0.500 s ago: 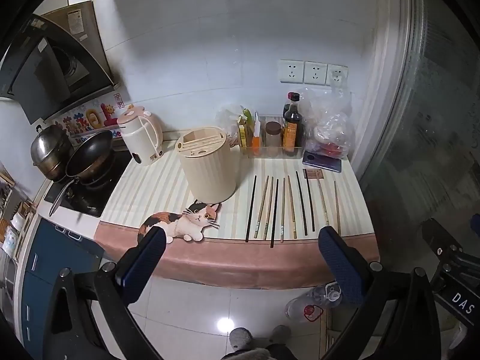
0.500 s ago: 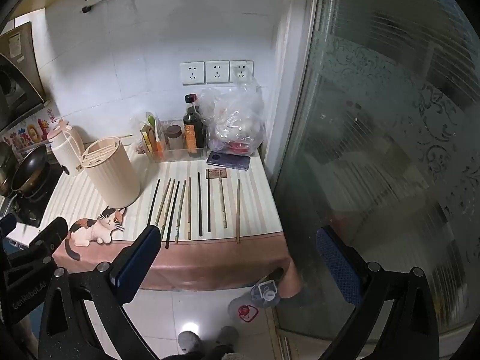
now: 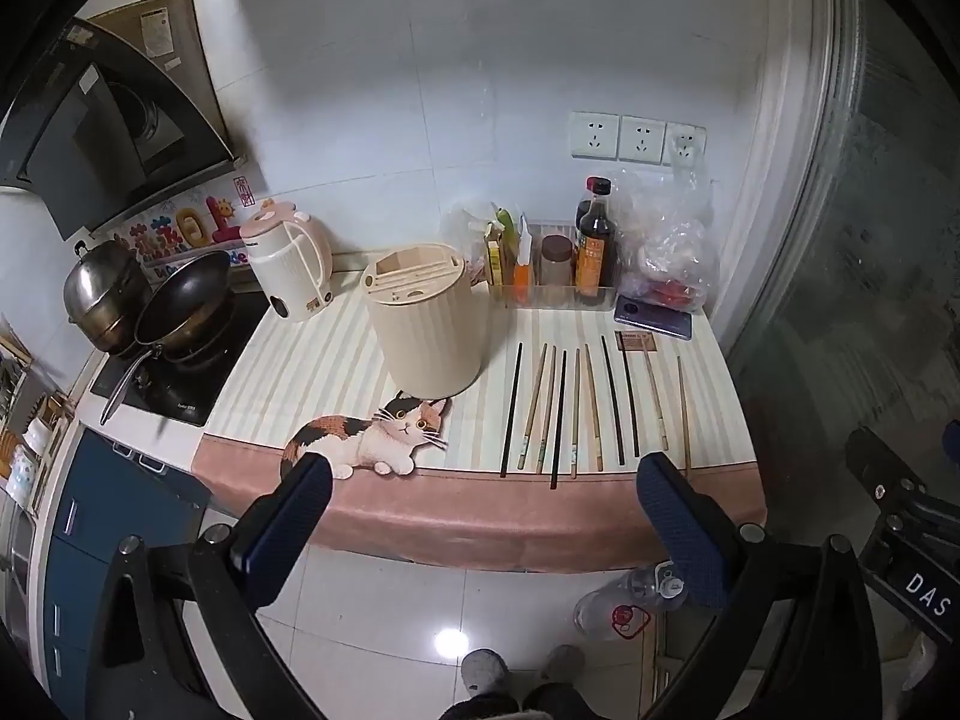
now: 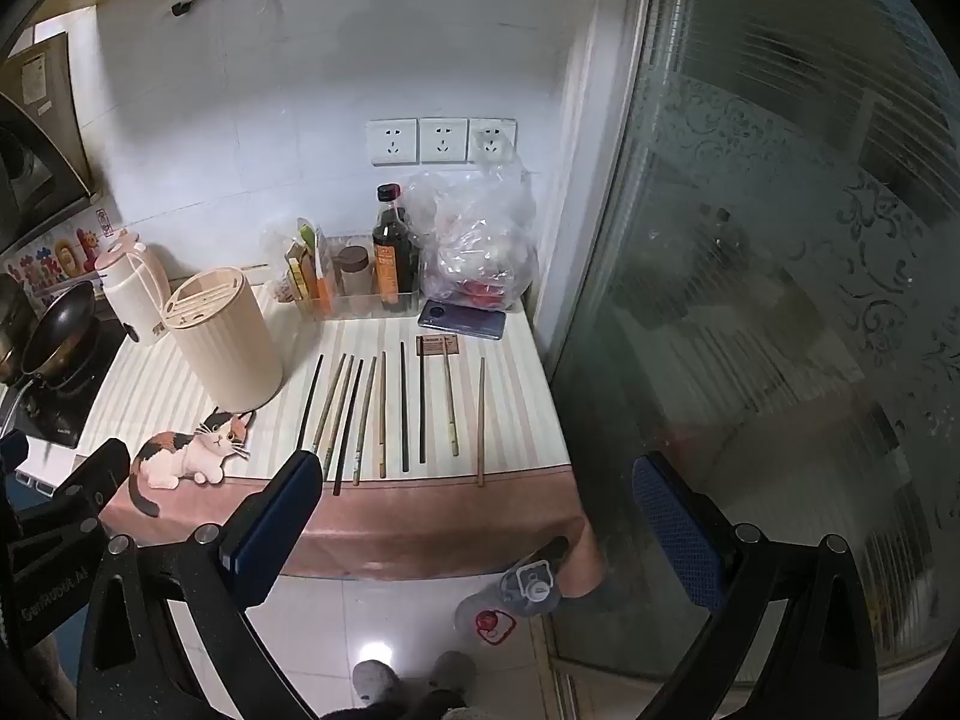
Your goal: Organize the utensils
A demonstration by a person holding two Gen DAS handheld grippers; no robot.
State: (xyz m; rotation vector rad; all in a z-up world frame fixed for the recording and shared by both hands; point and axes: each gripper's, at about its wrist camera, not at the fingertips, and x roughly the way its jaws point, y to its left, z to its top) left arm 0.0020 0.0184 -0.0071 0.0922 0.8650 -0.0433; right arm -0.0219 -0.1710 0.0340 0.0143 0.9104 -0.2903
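Observation:
Several chopsticks (image 3: 591, 408) (image 4: 384, 414), some black and some wooden, lie side by side on the striped counter cloth. To their left stands a cream ribbed utensil holder (image 3: 426, 324) (image 4: 225, 342) with slots in its lid. My left gripper (image 3: 480, 516) hangs open in front of the counter's edge, above the floor, with nothing between its fingers. My right gripper (image 4: 474, 510) is also open and empty, held off the counter's front right corner. Neither touches a chopstick.
A cat-shaped mat (image 3: 372, 438) lies at the counter's front. A kettle (image 3: 288, 264), wok (image 3: 180, 306), pot, sauce bottle (image 3: 594, 240), plastic bag (image 4: 480, 252) and phone (image 4: 462, 319) stand behind. A frosted glass door (image 4: 750, 300) is on the right. A plastic bottle (image 3: 624, 600) lies on the floor.

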